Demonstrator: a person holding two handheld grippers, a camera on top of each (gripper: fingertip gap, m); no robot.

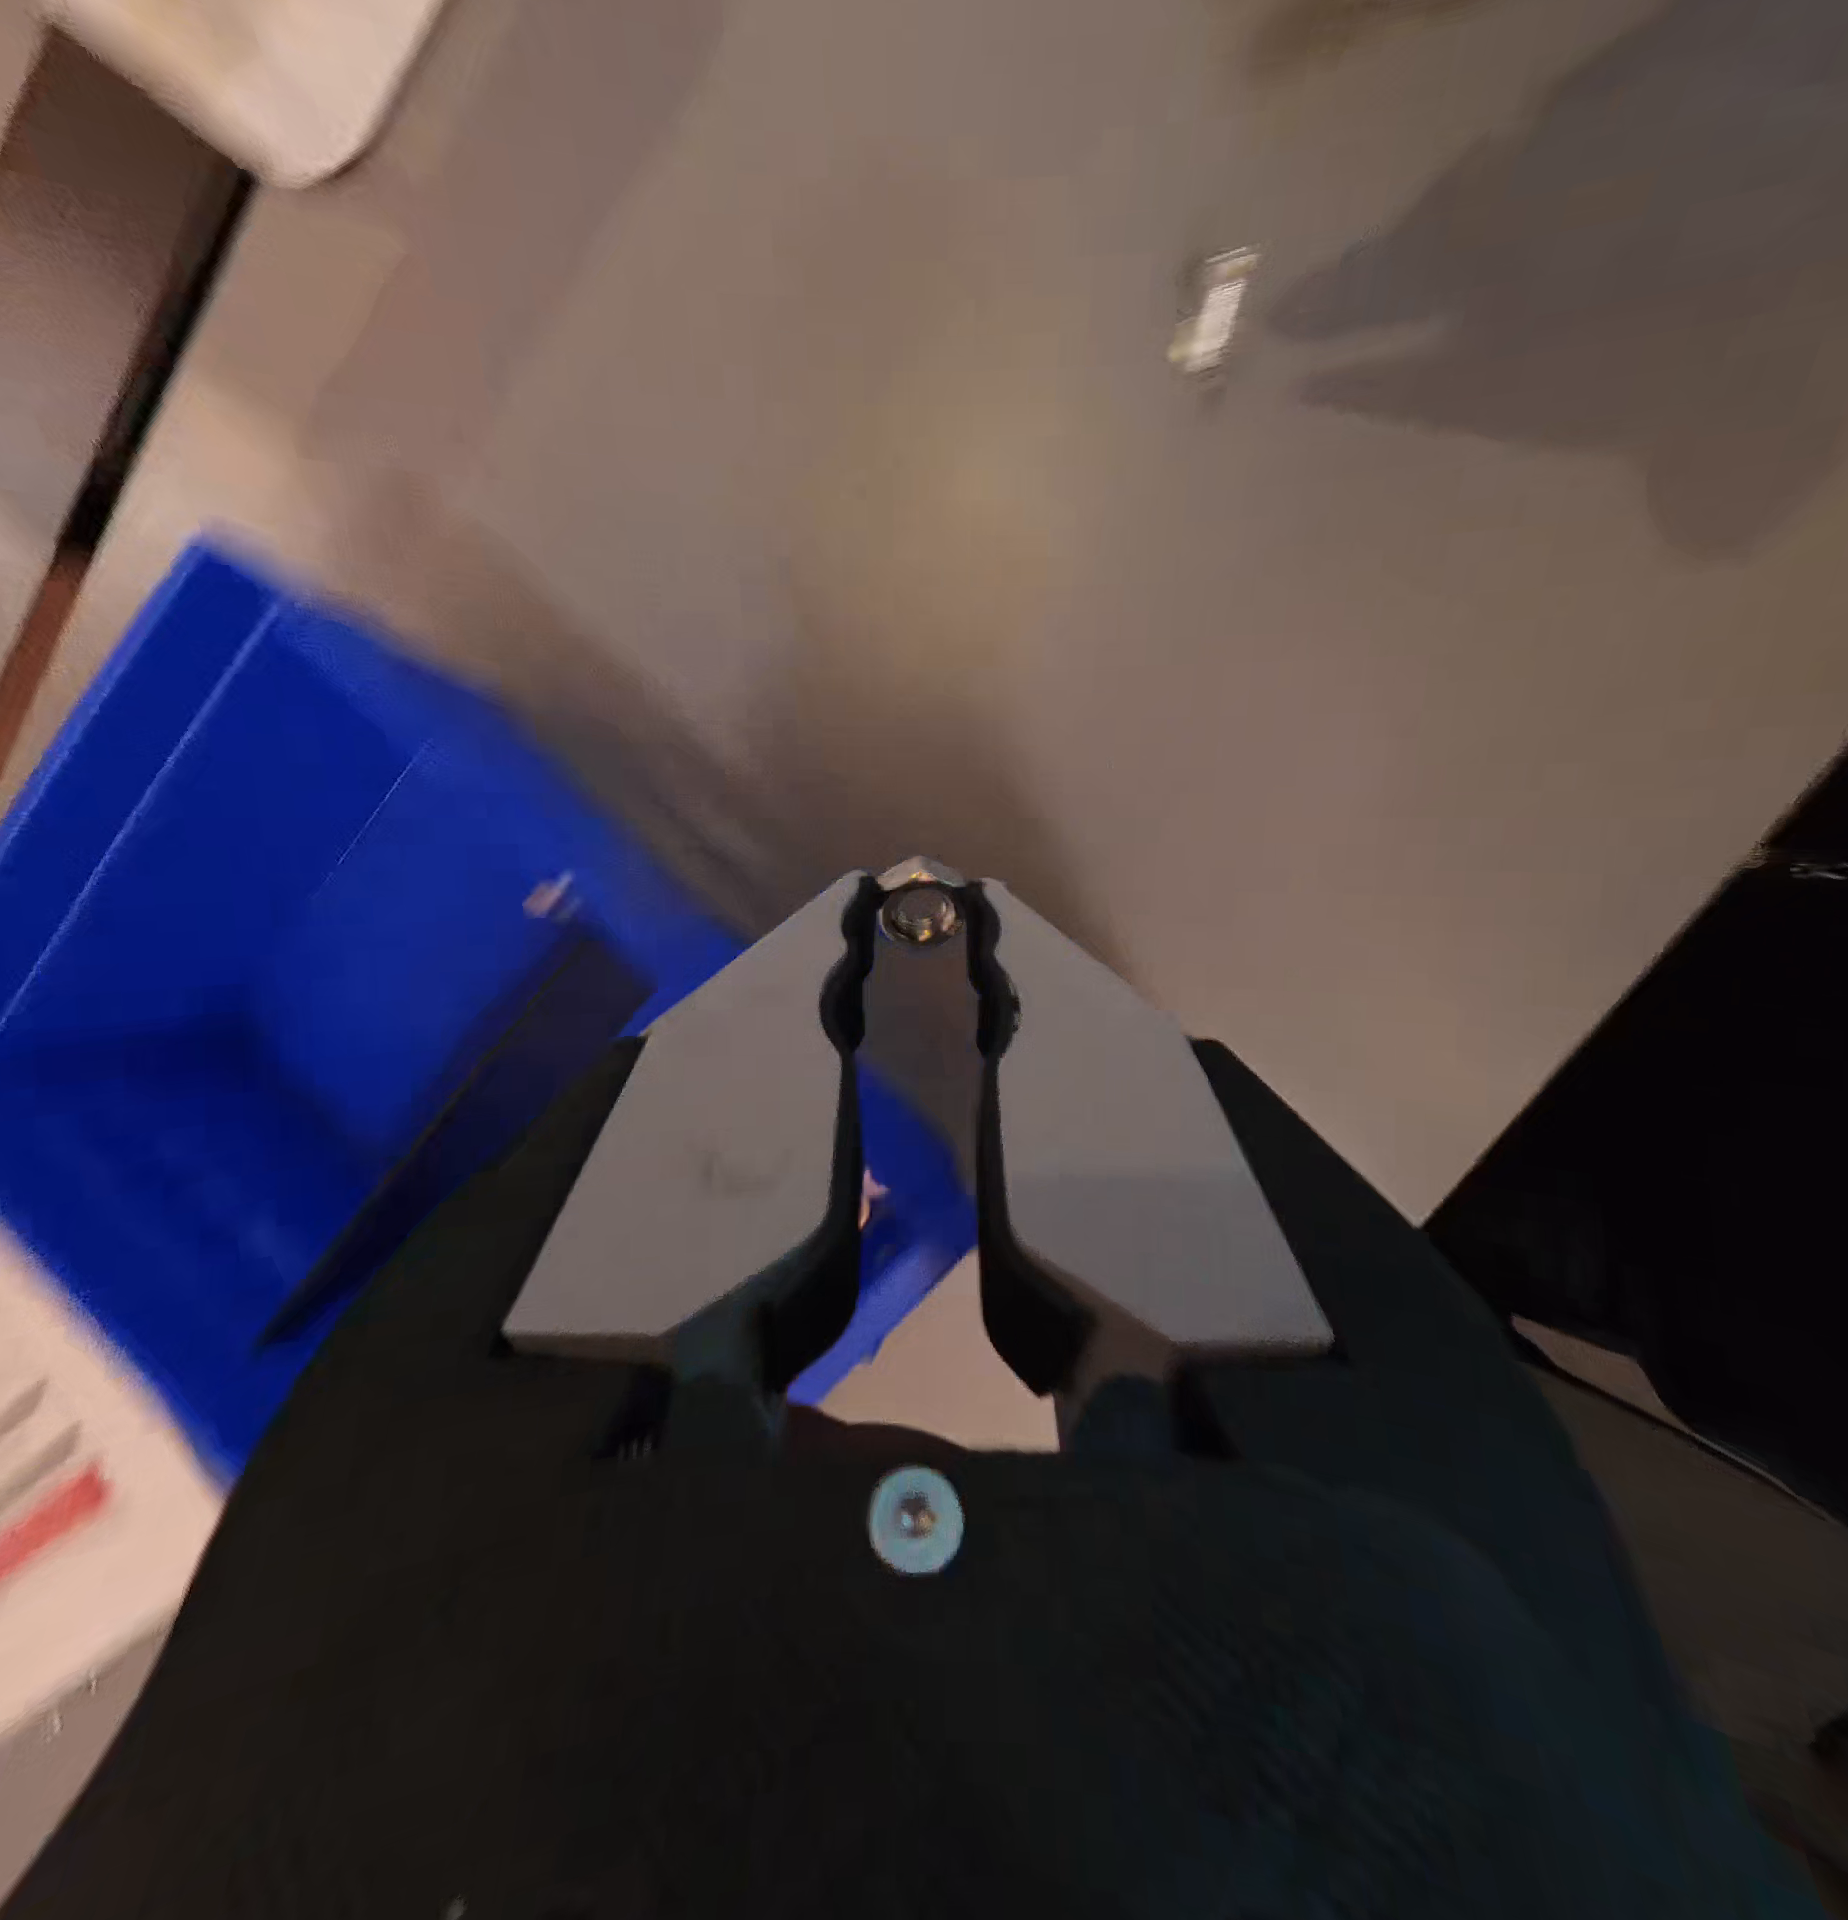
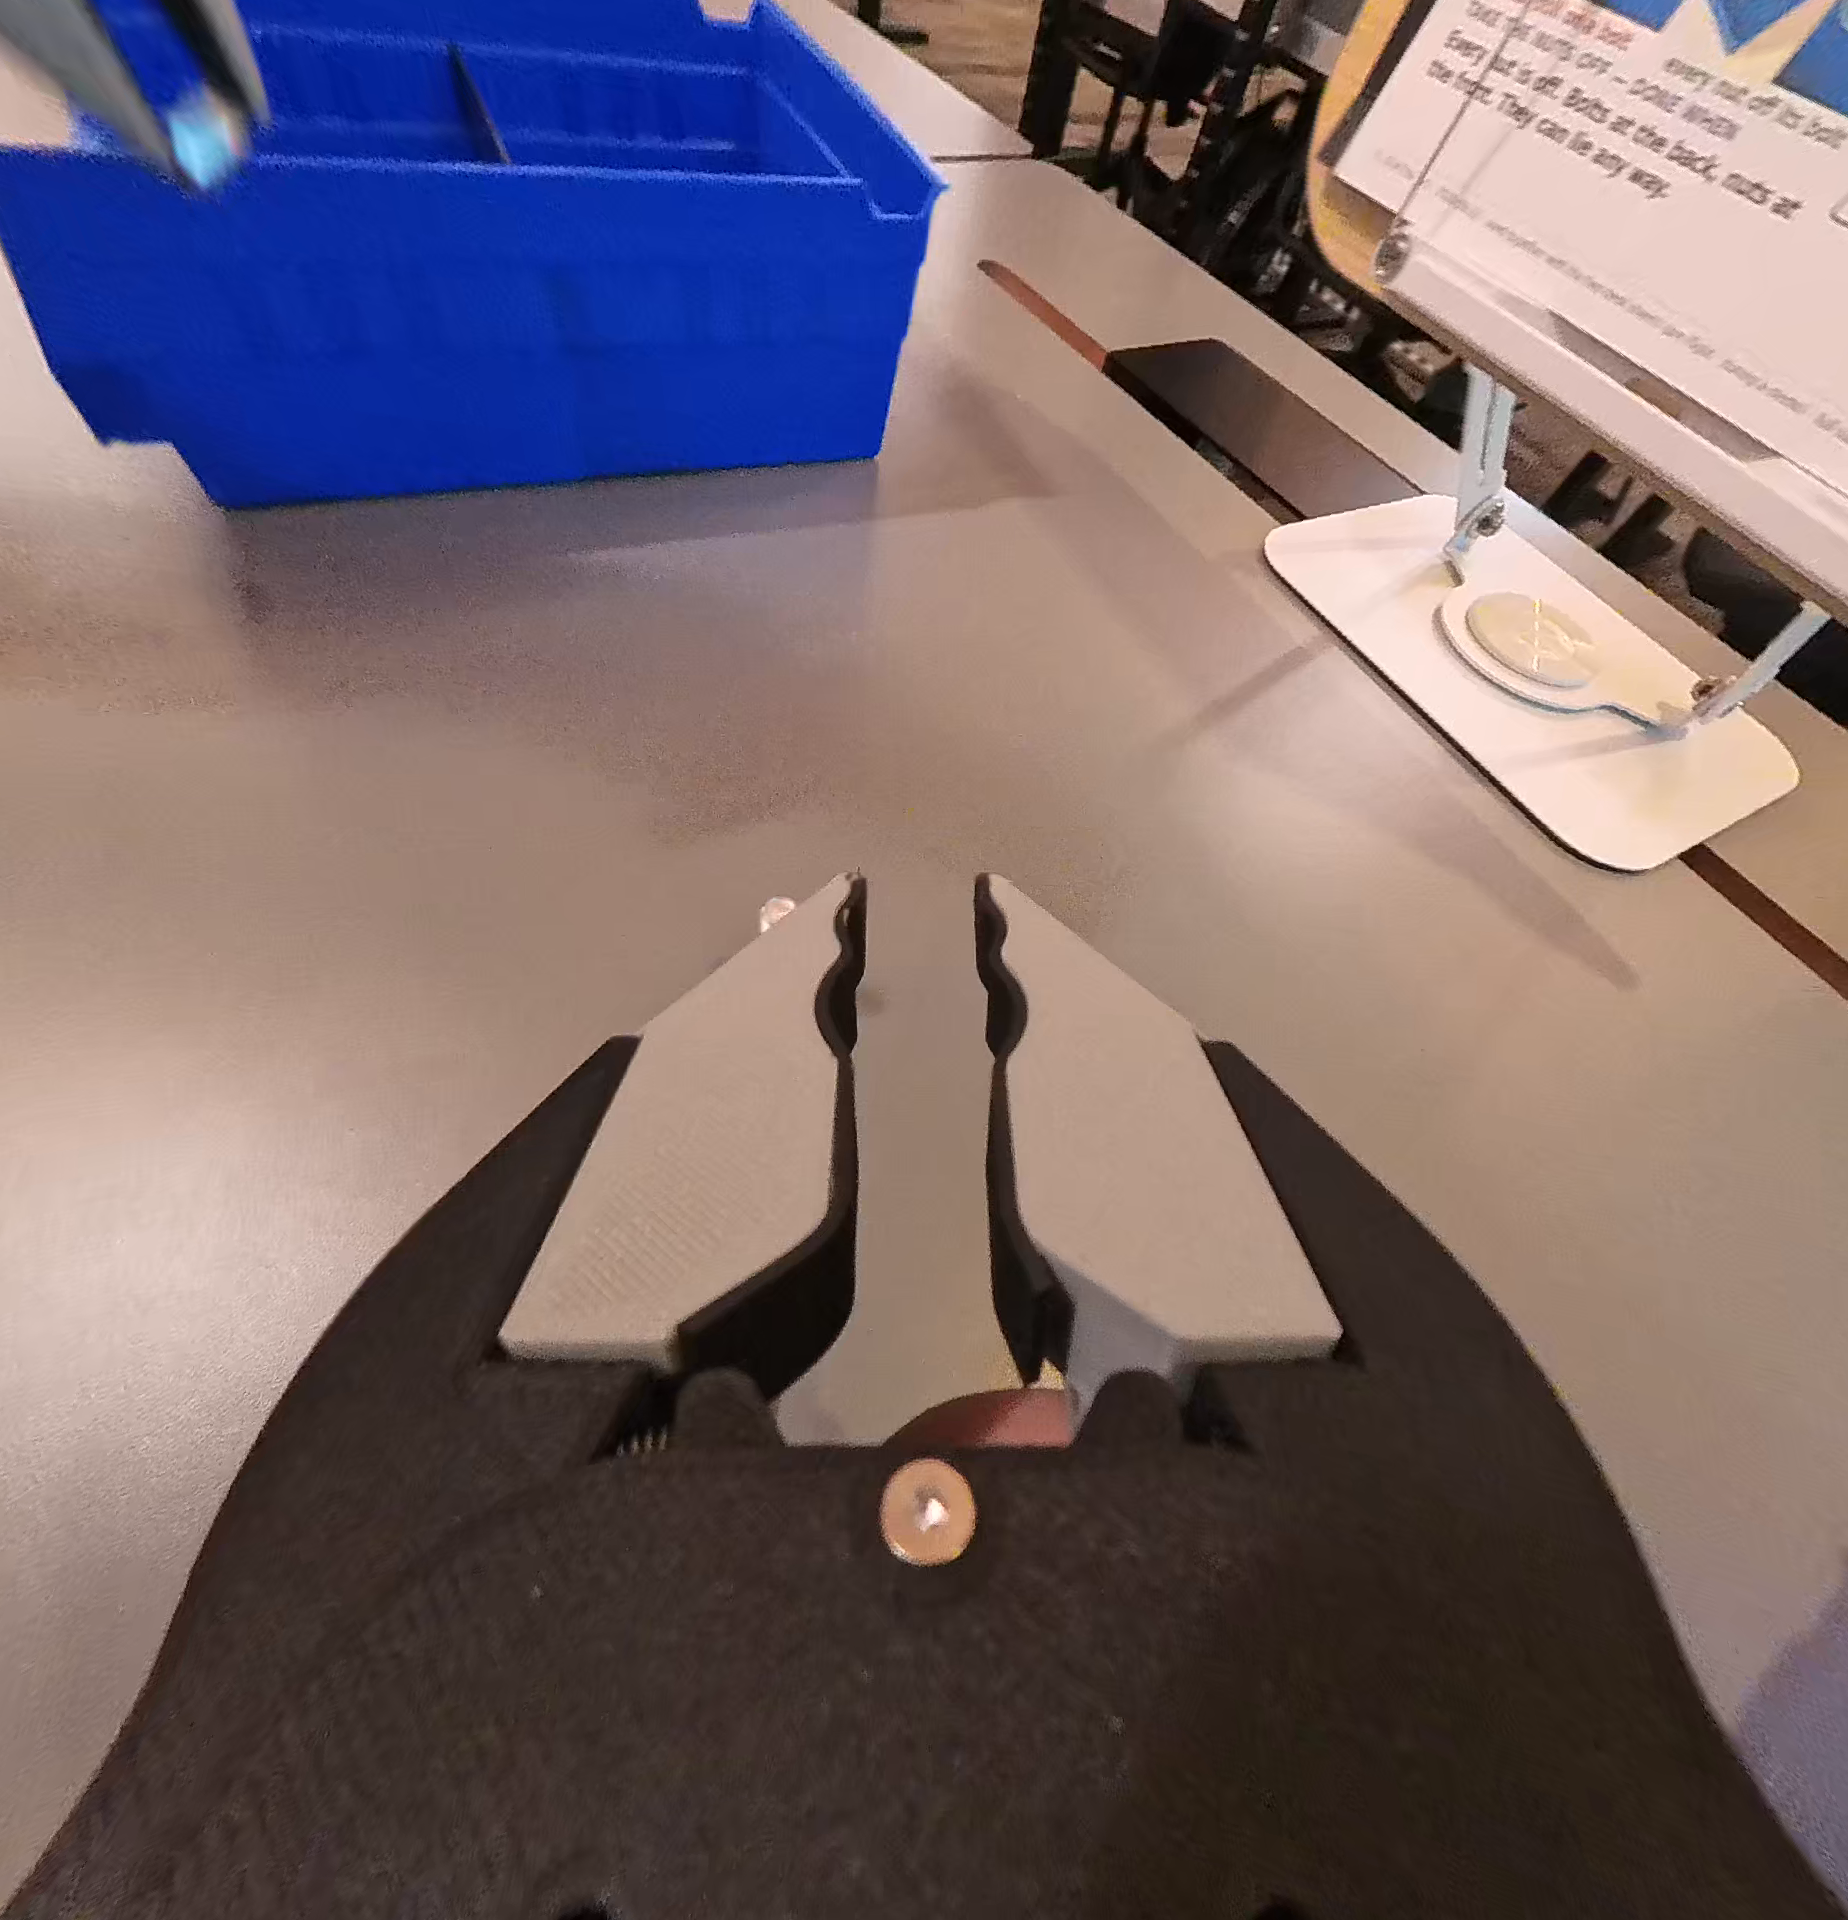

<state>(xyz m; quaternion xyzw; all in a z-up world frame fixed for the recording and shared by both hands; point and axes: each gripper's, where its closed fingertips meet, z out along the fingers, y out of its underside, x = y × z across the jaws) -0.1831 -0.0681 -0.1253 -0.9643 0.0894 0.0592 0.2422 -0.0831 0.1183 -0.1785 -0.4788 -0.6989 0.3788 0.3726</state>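
Observation:
My left gripper (image 1: 920,894) is shut on a small silver bolt (image 1: 915,920) pinched at its fingertips, held above the grey table (image 1: 1003,520) beside a blue divided bin (image 1: 276,935). The left wrist view is blurred by motion. A small metal piece (image 1: 1216,312) lies on the table farther off. My right gripper (image 2: 920,883) is open and empty, low over the table (image 2: 484,779), with a small shiny piece (image 2: 774,912) just beside its left fingertip. The blue bin (image 2: 484,312) stands ahead to the left. The left gripper (image 2: 187,125) shows over the bin's near left corner.
A white stand (image 2: 1522,675) holding a printed sheet (image 2: 1626,208) sits at the table's right edge. A dark seam (image 2: 1211,395) splits the tabletop behind it. A black object (image 1: 1730,1091) lies at the right of the left wrist view, white paper (image 1: 26,1507) at lower left. The left gripper's tips are roughly 25 centimeters from the right gripper's.

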